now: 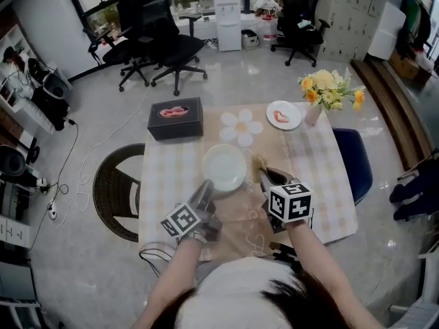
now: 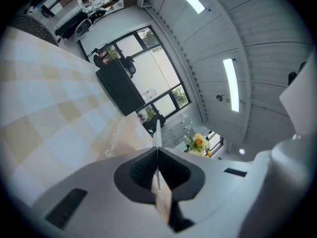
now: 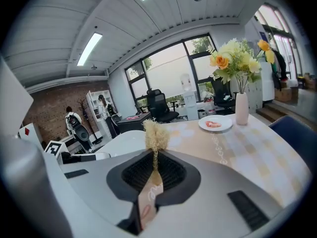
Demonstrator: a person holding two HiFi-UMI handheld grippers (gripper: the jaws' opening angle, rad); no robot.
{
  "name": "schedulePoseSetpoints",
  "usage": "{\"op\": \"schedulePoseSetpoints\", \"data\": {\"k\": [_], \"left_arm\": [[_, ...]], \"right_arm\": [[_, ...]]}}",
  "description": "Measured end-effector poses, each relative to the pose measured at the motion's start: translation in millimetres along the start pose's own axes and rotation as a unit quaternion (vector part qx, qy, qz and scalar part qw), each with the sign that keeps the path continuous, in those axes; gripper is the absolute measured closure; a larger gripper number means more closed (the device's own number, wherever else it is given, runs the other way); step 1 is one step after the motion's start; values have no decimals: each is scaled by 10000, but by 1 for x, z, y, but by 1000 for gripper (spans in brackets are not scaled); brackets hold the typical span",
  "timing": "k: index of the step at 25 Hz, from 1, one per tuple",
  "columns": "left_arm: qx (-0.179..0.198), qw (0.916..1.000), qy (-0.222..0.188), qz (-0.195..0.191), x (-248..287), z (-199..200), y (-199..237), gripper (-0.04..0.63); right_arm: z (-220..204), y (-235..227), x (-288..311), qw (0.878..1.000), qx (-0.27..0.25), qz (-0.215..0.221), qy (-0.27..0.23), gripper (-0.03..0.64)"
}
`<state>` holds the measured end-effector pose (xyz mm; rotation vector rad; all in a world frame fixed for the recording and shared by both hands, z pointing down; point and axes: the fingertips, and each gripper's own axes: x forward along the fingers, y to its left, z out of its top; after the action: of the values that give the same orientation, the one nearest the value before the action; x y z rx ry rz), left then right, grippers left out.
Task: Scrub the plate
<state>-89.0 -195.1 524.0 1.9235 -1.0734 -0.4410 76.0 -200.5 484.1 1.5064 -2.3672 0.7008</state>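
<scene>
Right gripper view: scrubber (image 3: pixel 155 137) tuft-end forward

Your head camera looks steeply down on the table (image 1: pixel 315 177). Gripper cameras sit low behind their jaws, facing across it; all three share the plate (image 1: pixel 224 166) and flowers (image 1: pixel 329 88).

Office chairs (image 1: pixel 161 36) by windows (image 1: pixel 103 16)

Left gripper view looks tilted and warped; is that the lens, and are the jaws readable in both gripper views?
Left gripper view: fisheye, ceiling lights bowed, corners dark, scene rolled sideways; jaws sharp, shut on the plate edge. Right gripper view: same bowing, windows bright, scrubber crisp between shut jaws. Head view: even light, soft.
</scene>
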Motion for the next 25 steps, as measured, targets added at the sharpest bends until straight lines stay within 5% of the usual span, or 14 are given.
{"op": "schedulePoseSetpoints", "data": {"k": [11, 18, 25], "left_arm": [[-4, 9998, 54, 196, 4, -2, 5, 578], [523, 9966, 470, 423, 13, -14, 0, 578], [629, 9958, 481, 455, 13, -15, -1, 578]], "right_arm": [[-1, 10, 3, 9998, -136, 165, -56, 584], [-5, 6, 4, 9999, -75, 121, 30, 584], [-8, 3, 5, 9999, -54, 16, 94, 584]]}}
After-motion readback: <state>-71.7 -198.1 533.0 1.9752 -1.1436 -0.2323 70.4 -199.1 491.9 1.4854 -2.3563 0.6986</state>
